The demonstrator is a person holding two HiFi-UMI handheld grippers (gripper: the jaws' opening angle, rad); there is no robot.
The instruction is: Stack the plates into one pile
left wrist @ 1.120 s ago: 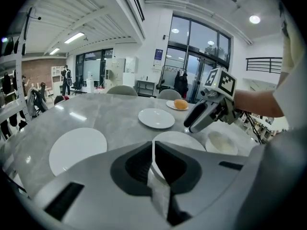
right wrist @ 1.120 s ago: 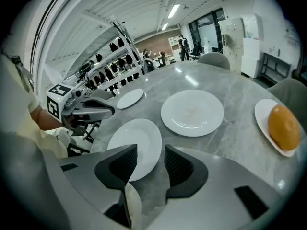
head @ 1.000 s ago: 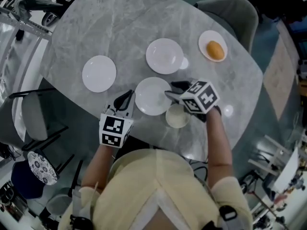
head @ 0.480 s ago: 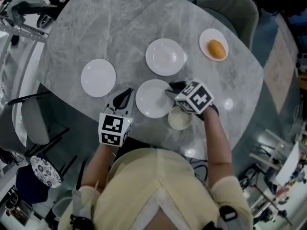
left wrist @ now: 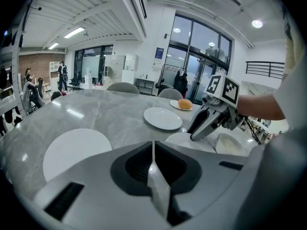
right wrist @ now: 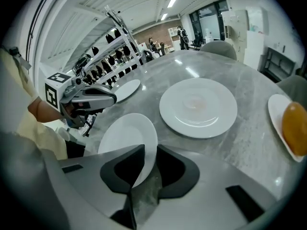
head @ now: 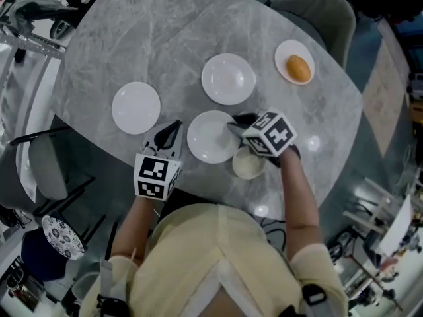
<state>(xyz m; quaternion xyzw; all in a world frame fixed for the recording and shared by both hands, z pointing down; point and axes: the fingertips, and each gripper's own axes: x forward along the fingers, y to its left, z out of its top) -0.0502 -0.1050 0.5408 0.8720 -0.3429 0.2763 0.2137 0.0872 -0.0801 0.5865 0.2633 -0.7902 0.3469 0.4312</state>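
head view showed both forearms reaching from a pale yellow top over the near edge of the grey marble table (head: 165, 32). the right gripper (head: 234, 125) pointed steeply down towards 9 o'clock, its tips at the 3 o'clock rim of the nearest plate (head: 211, 137). right gripper view had that plate (right wrist: 125, 139) with its rim in the gap between the jaws of the right gripper (right wrist: 148, 152); the jaws had just been closing around it and stood partly apart, with no firm pinch to be seen. the left gripper (head: 173, 131) angled down towards 1 o'clock, just beside the plate's 9 o'clock edge, and in left gripper view its jaws (left wrist: 153, 153) were clenched together on nothing.

the nearest plate was plain white, round and bare, lying at the table's 6 o'clock side. a second white plate (head: 228, 78) sat at its 12 o'clock, apart from it, and a third plate (head: 136, 107) lay at 10 o'clock, well apart. a smaller plate (head: 288, 53) at 2 o'clock carried a bun (head: 299, 68). a small pale bowl (head: 247, 166) stood at 4 o'clock, just beside the nearest plate and partly hidden under the right gripper. a grey chair (head: 317, 12) stood behind the table at 1 o'clock.
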